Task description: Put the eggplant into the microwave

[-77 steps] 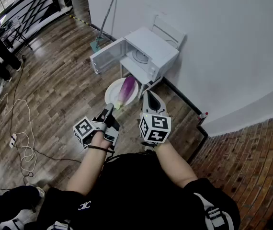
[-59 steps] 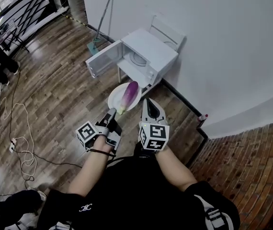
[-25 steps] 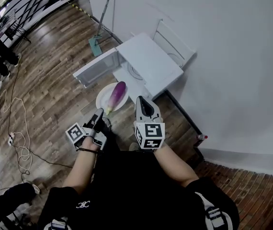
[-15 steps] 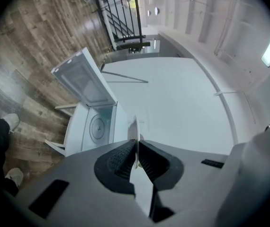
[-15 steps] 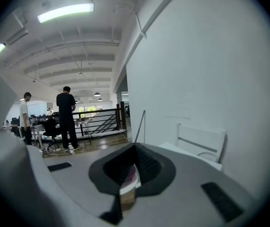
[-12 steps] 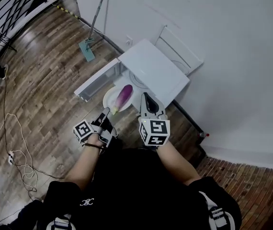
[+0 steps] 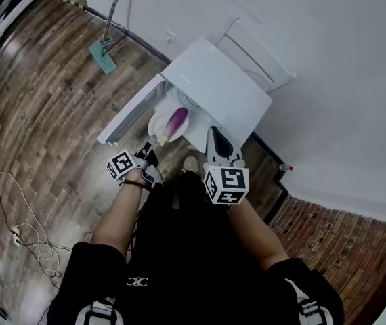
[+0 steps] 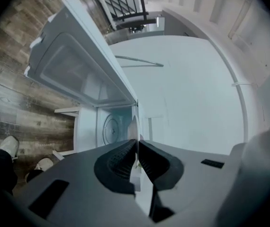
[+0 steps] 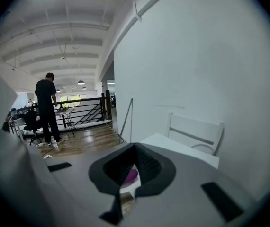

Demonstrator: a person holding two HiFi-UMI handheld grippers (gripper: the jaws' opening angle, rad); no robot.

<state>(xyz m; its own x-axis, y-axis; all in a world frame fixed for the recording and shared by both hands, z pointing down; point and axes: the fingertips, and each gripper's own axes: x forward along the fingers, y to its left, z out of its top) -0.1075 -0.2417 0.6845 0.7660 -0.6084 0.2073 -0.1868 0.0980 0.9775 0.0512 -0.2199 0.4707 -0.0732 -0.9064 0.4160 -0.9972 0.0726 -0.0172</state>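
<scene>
Left gripper (image 7: 152,141), right gripper (image 7: 213,131), outstretched, clamping plate (image 7: 156,128)

surface: wood floor (image 7: 51,93) | on it: mop (image 7: 103,51), white chair (image 7: 264,49), cables (image 7: 38,249)

- The left gripper (image 7: 151,143) is held out ahead of the torso and points forward and slightly downward. Its jaws are all but together, pinching the thin rim of the plate (image 7: 155,128) edge-on between the pads.
- The left forearm (image 7: 117,217) is bare and stretched forward, with a dark band at the wrist. The hand sits behind that gripper's marker cube.
- The right gripper (image 7: 215,134) is tilted more steeply downward. Its jaws meet at the tips, and its marker cube faces up.
- The right forearm (image 7: 248,223) is bare and angled inward from the shoulder.
- The two grippers are side by side, near each other but apart.
</scene>
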